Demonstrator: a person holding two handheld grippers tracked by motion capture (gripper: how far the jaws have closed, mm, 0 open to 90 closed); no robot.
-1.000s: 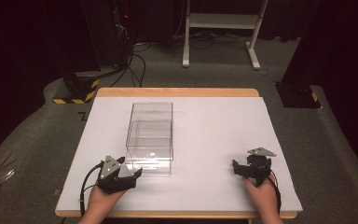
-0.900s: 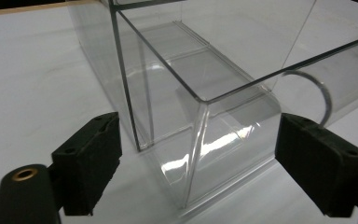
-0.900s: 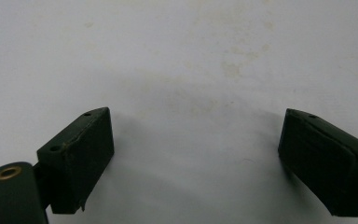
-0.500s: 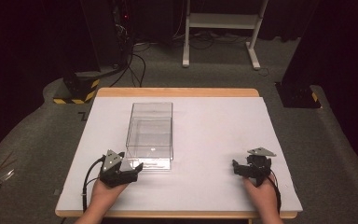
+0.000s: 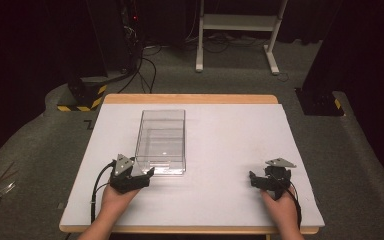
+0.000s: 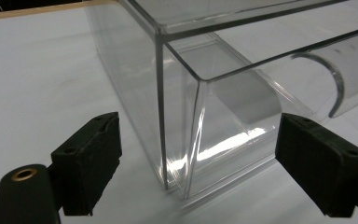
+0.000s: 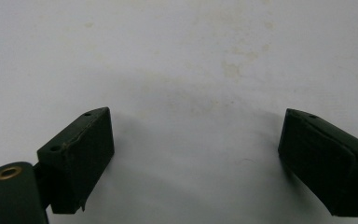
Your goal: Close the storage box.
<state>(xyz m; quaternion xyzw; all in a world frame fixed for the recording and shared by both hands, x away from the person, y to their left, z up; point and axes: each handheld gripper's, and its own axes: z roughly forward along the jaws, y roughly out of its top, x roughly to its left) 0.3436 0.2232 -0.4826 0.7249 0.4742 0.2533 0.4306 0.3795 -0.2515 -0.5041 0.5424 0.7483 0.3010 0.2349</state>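
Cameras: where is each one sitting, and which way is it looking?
High view: above the table's near edge, looking down and forward at the clear box; both hands and the left claw and right claw show.
Left gripper view: on the left claw, facing the box's near corner.
Right gripper view: on the right claw, facing bare white table.
Shared: high and left views both show the box.

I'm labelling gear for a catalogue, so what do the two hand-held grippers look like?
Both the left gripper and the right gripper are black with two blocky black jaws. Each carries a grey three-cornered plate on top and trails a black cable. A brass-coloured ring shows near each camera. Forearms are bare, no sleeves.
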